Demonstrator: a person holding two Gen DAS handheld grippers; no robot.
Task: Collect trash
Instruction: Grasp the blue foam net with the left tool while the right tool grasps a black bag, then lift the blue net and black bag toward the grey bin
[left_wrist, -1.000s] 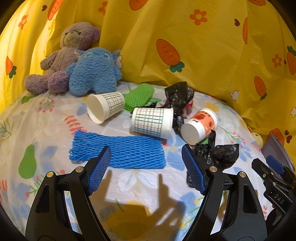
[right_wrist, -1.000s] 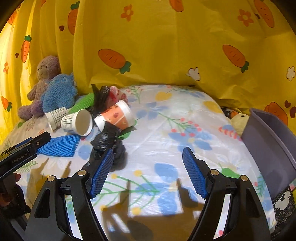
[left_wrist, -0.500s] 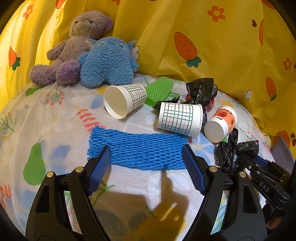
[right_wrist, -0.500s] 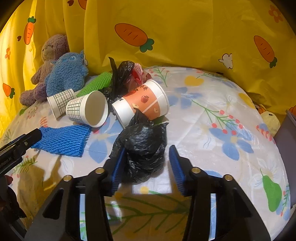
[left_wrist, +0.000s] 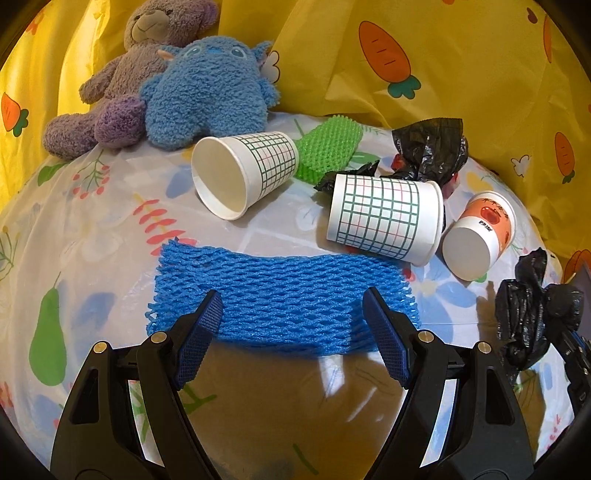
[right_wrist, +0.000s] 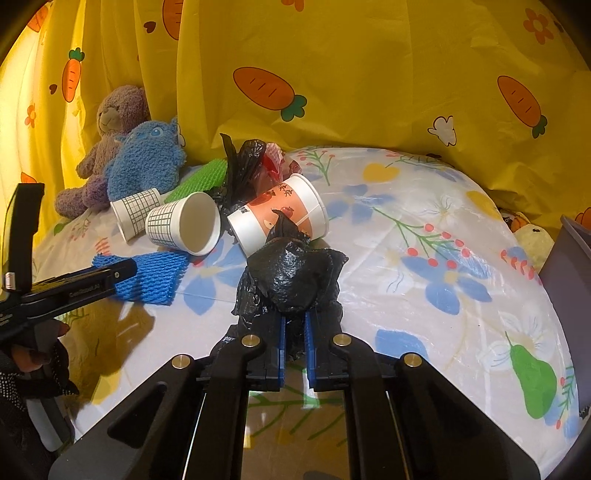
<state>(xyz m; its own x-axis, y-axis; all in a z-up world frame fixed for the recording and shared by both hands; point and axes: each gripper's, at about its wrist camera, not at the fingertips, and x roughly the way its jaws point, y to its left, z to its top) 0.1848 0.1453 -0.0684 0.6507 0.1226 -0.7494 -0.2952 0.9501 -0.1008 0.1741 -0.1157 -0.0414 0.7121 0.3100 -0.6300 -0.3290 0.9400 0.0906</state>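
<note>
My right gripper (right_wrist: 294, 326) is closing, and its blue pads pinch a crumpled black plastic bag (right_wrist: 291, 275) on the table. That bag (left_wrist: 532, 314) also shows at the right of the left wrist view. My left gripper (left_wrist: 291, 321) stands open over the near edge of a blue foam net (left_wrist: 280, 291), its pads apart from it. Behind lie two grid-patterned paper cups (left_wrist: 243, 173) (left_wrist: 384, 218), an orange printed cup (left_wrist: 480, 236), a green foam net (left_wrist: 328, 144) and another black bag (left_wrist: 432, 147).
A purple teddy bear (left_wrist: 122, 81) and a blue plush toy (left_wrist: 207, 92) sit at the back left against the yellow carrot-print curtain (right_wrist: 369, 74). A grey bin (right_wrist: 569, 273) stands at the right edge. A gloved hand (right_wrist: 33, 365) holds the left gripper.
My right gripper moved up to the black bag and shut on it. My left gripper came forward and down until its open fingers straddle the blue net's near edge.
</note>
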